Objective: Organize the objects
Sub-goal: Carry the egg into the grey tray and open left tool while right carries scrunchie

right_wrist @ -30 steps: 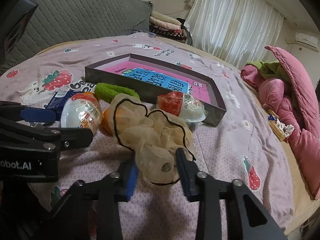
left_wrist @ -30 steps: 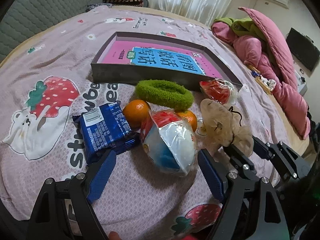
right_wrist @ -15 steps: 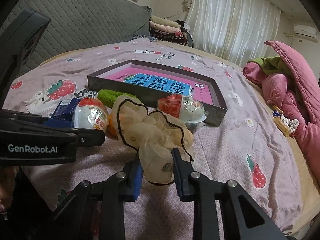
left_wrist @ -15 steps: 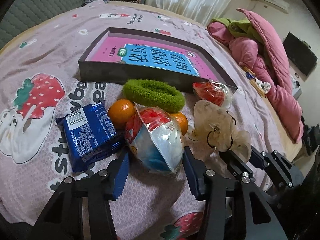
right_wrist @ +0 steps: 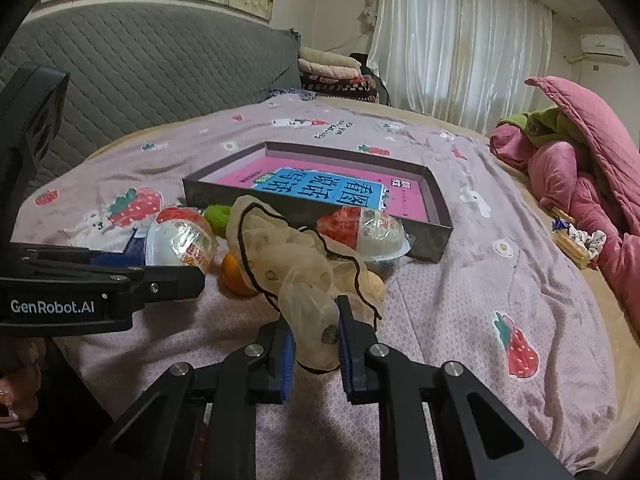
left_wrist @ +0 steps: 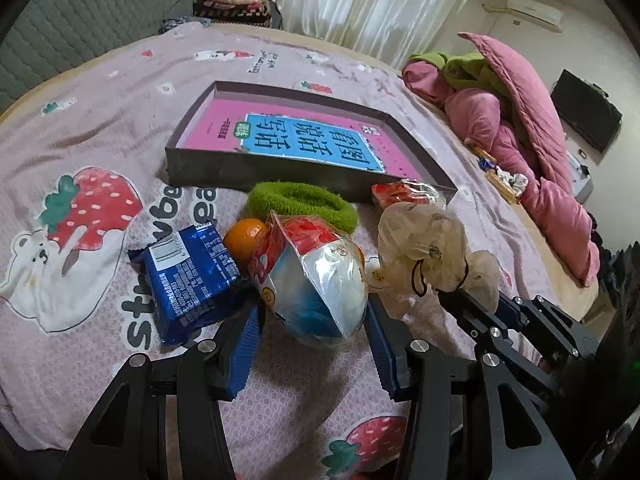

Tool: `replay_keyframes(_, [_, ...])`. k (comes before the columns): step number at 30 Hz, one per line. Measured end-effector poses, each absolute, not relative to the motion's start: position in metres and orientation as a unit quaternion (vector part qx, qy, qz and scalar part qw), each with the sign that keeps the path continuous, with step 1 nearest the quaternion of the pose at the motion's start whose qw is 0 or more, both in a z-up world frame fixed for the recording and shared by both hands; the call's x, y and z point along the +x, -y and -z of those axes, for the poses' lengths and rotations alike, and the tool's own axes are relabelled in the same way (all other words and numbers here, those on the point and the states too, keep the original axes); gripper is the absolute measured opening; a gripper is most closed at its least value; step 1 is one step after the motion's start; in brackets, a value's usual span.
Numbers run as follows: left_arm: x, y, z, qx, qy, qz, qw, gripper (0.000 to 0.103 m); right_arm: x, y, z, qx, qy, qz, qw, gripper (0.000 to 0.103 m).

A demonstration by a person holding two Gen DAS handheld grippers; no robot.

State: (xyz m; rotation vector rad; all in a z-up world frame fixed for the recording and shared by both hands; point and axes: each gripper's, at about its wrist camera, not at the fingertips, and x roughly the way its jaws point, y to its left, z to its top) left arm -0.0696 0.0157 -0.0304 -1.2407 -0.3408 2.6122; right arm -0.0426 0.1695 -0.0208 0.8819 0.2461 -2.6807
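I am clamping my left tongs (left_wrist: 312, 334) on the wrapped toy egg (left_wrist: 316, 280) and my right tongs (right_wrist: 314, 336) on the gauze scrunchie (right_wrist: 296, 268). The open box (left_wrist: 256, 168) is lying at twelve o'clock from both, long axis crosswise.

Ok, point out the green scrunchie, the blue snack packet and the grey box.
green scrunchie (left_wrist: 304, 200), left wrist view, middle of its fuzzy band
blue snack packet (left_wrist: 188, 280), left wrist view, centre of its face
grey box (left_wrist: 256, 170), left wrist view, near wall
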Motion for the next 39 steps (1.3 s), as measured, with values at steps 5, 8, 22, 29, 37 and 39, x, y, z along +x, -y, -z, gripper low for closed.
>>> replay_keyframes(5, [-0.062, -0.015, 0.022, -0.409, 0.108, -0.899, 0.115, 0.052, -0.037, -0.171, 0.012, 0.286, -0.073, 0.942, 0.162, 0.018])
replay_keyframes(8, [-0.058, -0.014, 0.015, -0.397, 0.1, -0.906, 0.111, 0.052, -0.035, -0.172, 0.008, 0.275, -0.071, 0.945, 0.162, 0.018])
replay_keyframes(22, [-0.053, -0.014, 0.0, -0.371, 0.083, -0.919, 0.104, 0.052, -0.03, -0.179, -0.003, 0.251, -0.061, 0.954, 0.151, 0.018])
replay_keyframes(29, [-0.059, -0.015, -0.004, -0.361, 0.074, -0.924, 0.103, 0.052, -0.035, -0.181, -0.01, 0.245, -0.056, 0.956, 0.151, 0.018])
replay_keyframes(37, [-0.071, -0.014, -0.006, -0.353, 0.071, -0.927, 0.102, 0.052, -0.052, -0.188, -0.013, 0.24, -0.054, 0.958, 0.148, 0.018])
replay_keyframes(39, [-0.074, -0.014, -0.007, -0.35, 0.069, -0.929, 0.101, 0.052, -0.058, -0.191, -0.015, 0.239, -0.048, 0.958, 0.148, 0.018])
